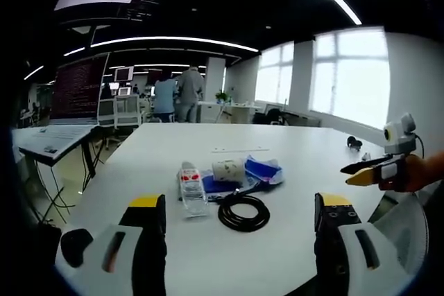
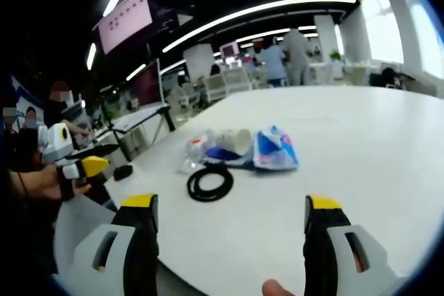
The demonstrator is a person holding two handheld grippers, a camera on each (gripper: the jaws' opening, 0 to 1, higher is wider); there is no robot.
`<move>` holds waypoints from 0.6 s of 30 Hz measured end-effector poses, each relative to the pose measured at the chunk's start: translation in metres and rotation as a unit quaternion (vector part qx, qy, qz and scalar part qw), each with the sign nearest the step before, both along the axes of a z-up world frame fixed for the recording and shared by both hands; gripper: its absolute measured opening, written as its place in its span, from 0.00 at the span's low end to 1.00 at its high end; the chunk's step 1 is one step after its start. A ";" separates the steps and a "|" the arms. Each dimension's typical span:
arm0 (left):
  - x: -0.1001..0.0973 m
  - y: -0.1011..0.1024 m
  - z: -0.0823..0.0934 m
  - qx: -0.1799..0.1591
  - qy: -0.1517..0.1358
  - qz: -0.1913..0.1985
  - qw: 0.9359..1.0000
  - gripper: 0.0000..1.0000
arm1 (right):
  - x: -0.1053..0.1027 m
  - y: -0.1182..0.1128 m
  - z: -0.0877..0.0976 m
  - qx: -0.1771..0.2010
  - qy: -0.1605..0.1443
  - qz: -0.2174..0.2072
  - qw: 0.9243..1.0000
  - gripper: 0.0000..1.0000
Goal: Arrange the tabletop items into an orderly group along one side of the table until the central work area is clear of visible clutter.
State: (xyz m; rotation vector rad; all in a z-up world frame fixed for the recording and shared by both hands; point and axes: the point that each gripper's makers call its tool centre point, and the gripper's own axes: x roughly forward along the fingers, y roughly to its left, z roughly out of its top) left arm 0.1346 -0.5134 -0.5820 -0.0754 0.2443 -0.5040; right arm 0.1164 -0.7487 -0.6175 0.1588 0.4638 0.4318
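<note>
bottle point(image 1: 192, 188) lying flat, cap end away, beside coiled cable point(image 1: 243, 211)

Two standing people point(image 1: 177, 95), bright windows point(image 1: 347, 77)

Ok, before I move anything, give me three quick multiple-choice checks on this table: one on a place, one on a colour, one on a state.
1. Where does the coiled cable lie?
A. on the table, on the gripper's side of the bottle
B. on the floor
C. inside the paper cup

2. What colour is the cable?
A. white
B. black
C. red

3. How do the left gripper jaws stand?
A. shut on the bottle
B. shut on the cable
C. open, holding nothing

Key: 1 A, the coil rests on the white top; 2 B, dark loop; 3 C, jaws wide apart.
</note>
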 end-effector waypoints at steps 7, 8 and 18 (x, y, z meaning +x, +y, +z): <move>0.003 0.003 0.001 0.000 -0.004 0.003 1.000 0.88 | 0.009 -0.005 0.005 -0.002 -0.006 -0.004 1.000 0.85; 0.003 0.003 0.001 0.001 -0.004 0.002 1.000 0.88 | 0.010 -0.005 0.005 -0.002 -0.006 -0.004 1.000 0.85; 0.006 0.006 -0.002 0.020 -0.004 0.001 1.000 0.88 | 0.032 0.001 0.009 -0.008 -0.010 0.012 1.000 0.85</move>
